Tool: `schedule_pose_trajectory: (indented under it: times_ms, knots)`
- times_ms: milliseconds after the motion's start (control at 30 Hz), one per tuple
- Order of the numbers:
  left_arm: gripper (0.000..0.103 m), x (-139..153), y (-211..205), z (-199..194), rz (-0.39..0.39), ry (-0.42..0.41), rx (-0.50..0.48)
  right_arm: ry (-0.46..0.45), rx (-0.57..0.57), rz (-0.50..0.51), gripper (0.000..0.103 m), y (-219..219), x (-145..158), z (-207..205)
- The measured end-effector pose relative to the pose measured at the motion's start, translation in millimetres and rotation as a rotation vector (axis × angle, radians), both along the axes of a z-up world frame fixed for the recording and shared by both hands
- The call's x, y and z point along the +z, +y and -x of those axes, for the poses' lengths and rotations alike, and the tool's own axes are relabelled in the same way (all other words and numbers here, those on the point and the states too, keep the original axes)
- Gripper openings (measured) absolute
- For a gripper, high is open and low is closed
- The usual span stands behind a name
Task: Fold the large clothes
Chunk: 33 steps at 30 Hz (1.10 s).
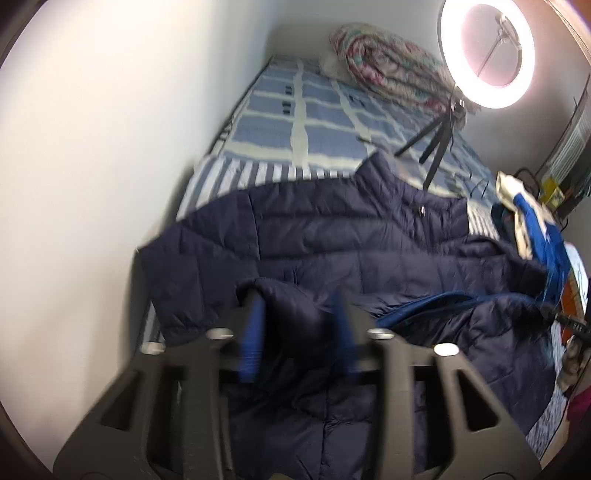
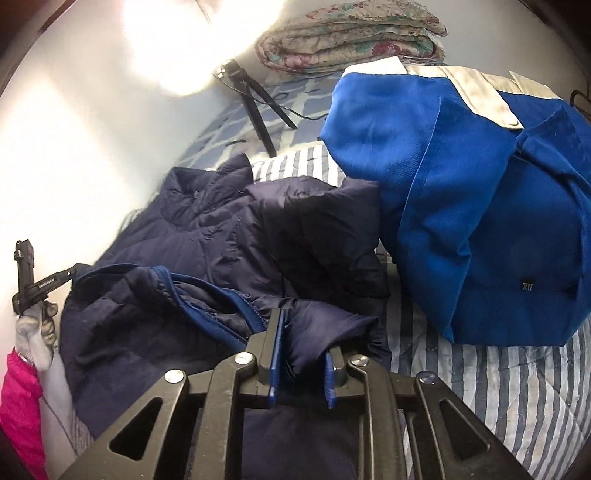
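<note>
A dark navy quilted puffer jacket (image 1: 351, 236) lies spread across the striped bed, collar toward the far end. It also shows in the right wrist view (image 2: 207, 229), with a blue-trimmed edge folded over. My left gripper (image 1: 299, 332) is shut on a bunched fold of the jacket between its blue pads. My right gripper (image 2: 301, 354) is shut on another thick fold of the jacket near its right side. The left gripper's tool (image 2: 33, 280) and a gloved hand show at the left edge of the right wrist view.
A bright blue garment with white trim (image 2: 472, 206) is heaped on the bed (image 2: 498, 398) right of the jacket. A ring light (image 1: 487, 51) on a black tripod (image 1: 439, 136) stands mid-bed. A folded floral quilt (image 2: 351, 33) lies at the far end. A white wall (image 1: 92, 184) runs along the left.
</note>
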State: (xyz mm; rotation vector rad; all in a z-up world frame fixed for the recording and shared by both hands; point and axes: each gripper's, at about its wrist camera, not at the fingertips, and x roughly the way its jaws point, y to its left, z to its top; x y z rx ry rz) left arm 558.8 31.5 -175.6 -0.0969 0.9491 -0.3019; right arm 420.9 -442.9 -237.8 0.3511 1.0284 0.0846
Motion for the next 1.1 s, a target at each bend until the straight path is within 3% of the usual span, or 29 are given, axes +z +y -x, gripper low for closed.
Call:
schedule_pose_trajectory:
  times_ms: [67,133,233,333,433,600,767,900,933,967,1033,1100]
  knots:
    - [0.053,11.6,6.1,-0.3,-0.011,-0.034,0.021,0.003,0.004,-0.029,0.032,-4.5,3.4,2.3]
    - [0.053,20.5,15.1,0.9,-0.003,-0.050,0.030,-0.025,-0.009,-0.032,0.064,-11.2,11.8,9.3]
    - [0.053,20.9,12.5,7.9,-0.078,-0.081,-0.033,-0.103,-0.002,-0.003,0.063,-17.7,29.6,22.1]
    - [0.053,1.0,-1.5,9.7,-0.201,-0.058,-0.115,-0.132,0.030,0.103,0.063,-15.8,34.4,28.3]
    - [0.053,-13.5,-8.1,4.0,-0.193,-0.043,-0.139,-0.126,0.057,0.107,0.063,-12.1,30.4,24.4]
    - [0.053,-27.8,-15.1,-11.0,-0.182,-0.022,-0.139,-0.104,0.099,0.213,0.063,4.4,19.7,3.6]
    - [0.053,-44.0,-33.6,-19.0,-0.248,-0.010,-0.195,-0.058,0.120,0.248,0.042,12.4,5.3,-7.2]
    - [0.053,-57.3,-42.1,-25.0,-0.279,-0.014,-0.195,-0.044,0.152,0.280,0.015,20.5,-1.8,-5.9]
    - [0.048,-58.5,-42.5,-26.1,-0.269,-0.019,-0.192,-0.046,0.156,0.287,0.009,22.6,-2.0,-4.2]
    - [0.028,-59.5,-42.8,-27.0,-0.264,-0.020,-0.187,-0.047,0.159,0.296,0.005,24.6,-1.9,-3.2]
    - [0.007,-62.3,-43.3,-29.2,-0.268,-0.010,-0.179,-0.052,0.169,0.315,0.000,29.0,-0.2,0.2]
    - [0.004,-63.4,-44.4,-28.9,-0.277,-0.011,-0.185,-0.059,0.187,0.332,0.000,34.7,2.1,3.7]
